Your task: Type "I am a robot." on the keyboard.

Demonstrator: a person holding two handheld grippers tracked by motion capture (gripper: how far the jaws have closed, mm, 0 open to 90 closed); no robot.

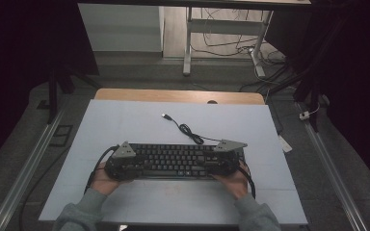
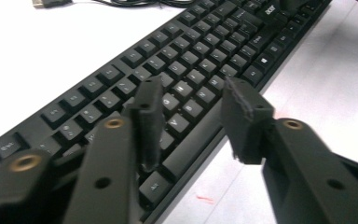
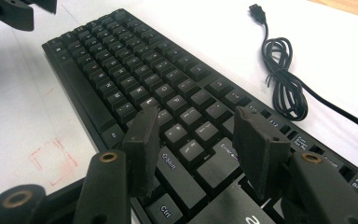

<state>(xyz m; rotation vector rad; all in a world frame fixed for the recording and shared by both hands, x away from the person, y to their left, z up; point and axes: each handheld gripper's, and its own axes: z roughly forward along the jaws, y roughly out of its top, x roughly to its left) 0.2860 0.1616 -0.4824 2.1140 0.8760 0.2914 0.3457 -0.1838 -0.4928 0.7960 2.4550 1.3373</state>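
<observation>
We find the keyboard flat near the table's front edge, with the left gripper and right gripper both spread over its ends, nothing clamped, so gripping and any lifting remain outstanding.

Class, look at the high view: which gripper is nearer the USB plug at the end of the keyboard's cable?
Right. The USB plug lies beyond the keyboard; the right gripper sits slightly nearer it than the left gripper.
</observation>
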